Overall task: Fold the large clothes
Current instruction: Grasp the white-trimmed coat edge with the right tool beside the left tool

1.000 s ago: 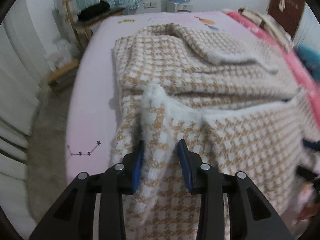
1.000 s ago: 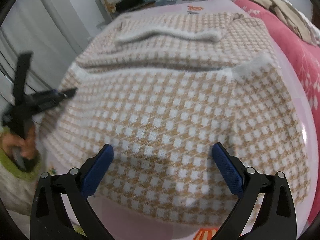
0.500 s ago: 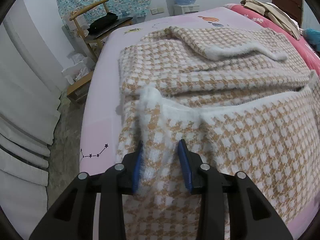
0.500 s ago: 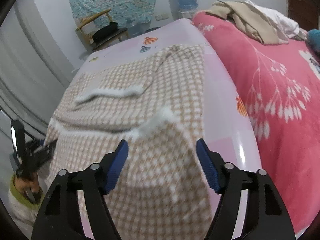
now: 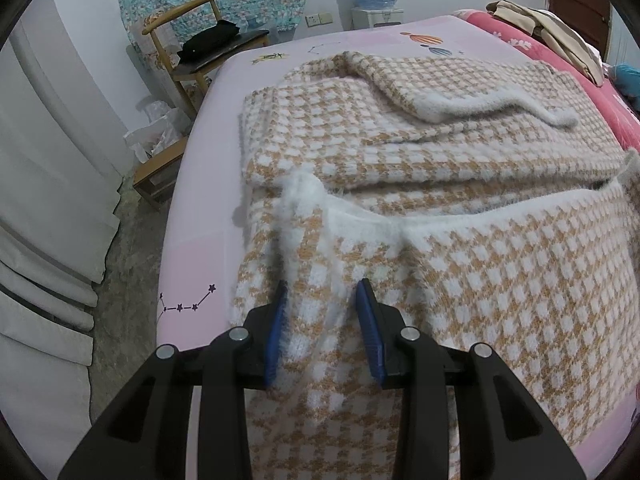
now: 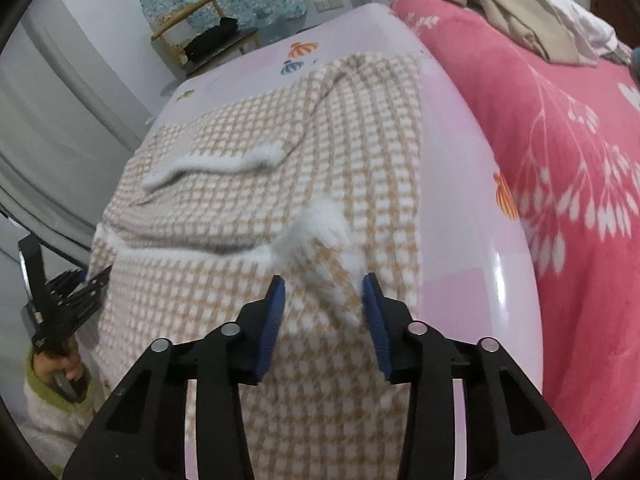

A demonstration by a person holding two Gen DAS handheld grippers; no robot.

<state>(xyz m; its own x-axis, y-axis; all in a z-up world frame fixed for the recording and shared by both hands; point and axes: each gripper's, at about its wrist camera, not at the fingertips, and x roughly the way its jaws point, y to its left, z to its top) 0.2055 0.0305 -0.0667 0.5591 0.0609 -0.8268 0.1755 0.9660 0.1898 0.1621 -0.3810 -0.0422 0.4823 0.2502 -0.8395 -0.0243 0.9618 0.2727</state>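
A large tan-and-white houndstooth sweater (image 5: 460, 148) with fluffy white trim lies on the pink bed, its sleeves folded across the body. My left gripper (image 5: 322, 292) is shut on the sweater's near left hem corner, fabric bunched between the blue pads. My right gripper (image 6: 323, 284) is closed onto the near right hem corner (image 6: 320, 232), the white trim sticking up between the pads. The sweater also fills the right wrist view (image 6: 256, 200). The left gripper shows at the left edge of that view (image 6: 68, 296), held by a hand.
The pink sheet (image 5: 208, 216) ends at the bed's left edge, above a grey floor. A wooden chair (image 5: 200, 52) with a black bag stands beyond it. A red floral blanket (image 6: 560, 160) with a pile of clothes (image 6: 520, 12) lies on the right.
My right gripper has swung to the sweater's right hem corner and narrowed from wide open onto it. My left gripper has kept its hold and drawn back a little.
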